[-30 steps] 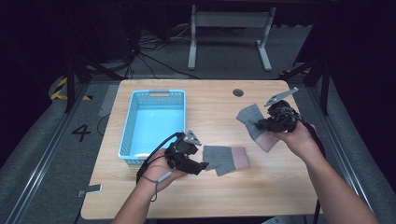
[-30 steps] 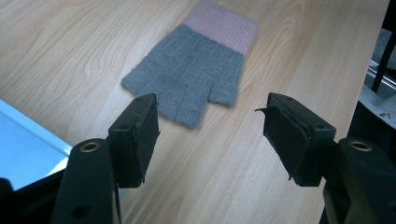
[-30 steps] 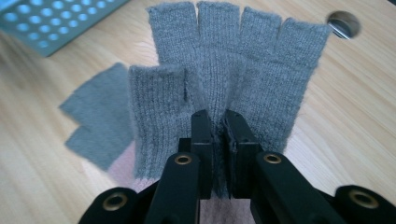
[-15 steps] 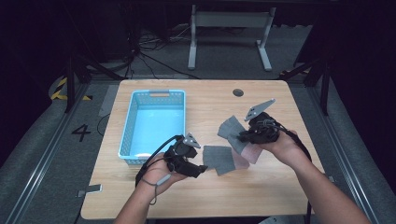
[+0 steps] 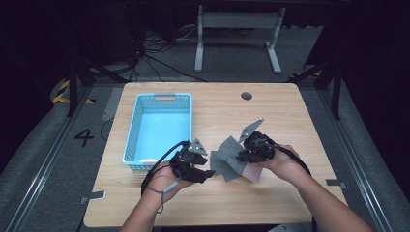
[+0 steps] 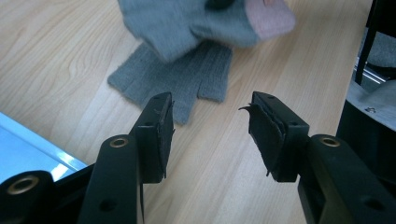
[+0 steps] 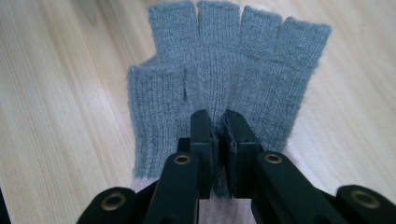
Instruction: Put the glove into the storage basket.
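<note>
Two grey fingerless gloves with pink cuffs are in play. One glove (image 6: 187,79) lies flat on the wooden table (image 5: 290,116). My right gripper (image 5: 241,155) (image 7: 219,126) is shut on the palm of the other glove (image 7: 224,56) (image 5: 226,147), which hangs low over the flat one (image 5: 233,171). In the left gripper view the held glove (image 6: 187,23) hangs at the top. My left gripper (image 5: 202,175) (image 6: 210,126) points at the flat glove's fingers from the left. Its jaws have just been closing, but they stand apart with nothing between them.
A light blue plastic basket (image 5: 164,96) stands on the table's left half, just behind my left hand, and its corner (image 6: 28,154) sits beside the left jaw. A round dark cable hole (image 5: 246,95) lies near the far edge. Bare wood stretches right of and in front of the gloves.
My right hand has come left and down with its glove, from the table's right side to just over the flat glove. The left jaws have narrowed; the left hand has stayed put.
</note>
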Demonstrator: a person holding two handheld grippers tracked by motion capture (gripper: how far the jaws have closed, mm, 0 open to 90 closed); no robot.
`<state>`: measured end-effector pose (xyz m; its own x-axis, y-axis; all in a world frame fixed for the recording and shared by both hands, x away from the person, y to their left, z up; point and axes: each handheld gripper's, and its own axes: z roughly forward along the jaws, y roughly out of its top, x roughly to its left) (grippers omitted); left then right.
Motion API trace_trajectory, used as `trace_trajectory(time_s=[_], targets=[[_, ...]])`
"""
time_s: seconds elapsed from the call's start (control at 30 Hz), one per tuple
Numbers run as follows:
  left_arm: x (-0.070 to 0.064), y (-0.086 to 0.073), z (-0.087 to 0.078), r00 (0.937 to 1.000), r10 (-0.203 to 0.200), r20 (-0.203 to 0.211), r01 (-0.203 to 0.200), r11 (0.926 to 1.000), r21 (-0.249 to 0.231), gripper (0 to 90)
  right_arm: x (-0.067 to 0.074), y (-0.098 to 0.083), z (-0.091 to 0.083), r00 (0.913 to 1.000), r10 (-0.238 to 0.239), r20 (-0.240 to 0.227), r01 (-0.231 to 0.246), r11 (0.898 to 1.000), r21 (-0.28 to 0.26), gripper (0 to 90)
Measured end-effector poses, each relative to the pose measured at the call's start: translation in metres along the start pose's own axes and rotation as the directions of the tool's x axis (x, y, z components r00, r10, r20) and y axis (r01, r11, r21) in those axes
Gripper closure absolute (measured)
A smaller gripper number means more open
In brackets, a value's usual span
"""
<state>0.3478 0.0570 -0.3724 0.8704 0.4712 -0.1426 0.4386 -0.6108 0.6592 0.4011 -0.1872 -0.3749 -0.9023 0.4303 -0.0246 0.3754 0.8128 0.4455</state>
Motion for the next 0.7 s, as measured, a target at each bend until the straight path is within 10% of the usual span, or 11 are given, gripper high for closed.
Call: trace_trajectory(time_s=[0.27,0.4,0.7], targets=[[-0.005,0.001,0.009,0.9992,0.039,0.007,-0.039,0.9992,0.013,62.6,0.008,-0.004,0.021,0.9996,-0.029,-0.005,0.029,0.998,0.048,83.1],[-0.005,0.001,0.018,0.9989,-0.02,0.044,0.017,0.9977,0.065,71.6,0.011,-0.006,0.029,0.9997,-0.022,-0.01,0.022,0.998,0.055,82.9],[-0.01,0.003,0.021,1.0,-0.002,0.002,0.002,0.9991,0.042,73.2,0.015,-0.013,0.036,1.0,-0.006,-0.002,0.006,1.0,0.025,71.7]])
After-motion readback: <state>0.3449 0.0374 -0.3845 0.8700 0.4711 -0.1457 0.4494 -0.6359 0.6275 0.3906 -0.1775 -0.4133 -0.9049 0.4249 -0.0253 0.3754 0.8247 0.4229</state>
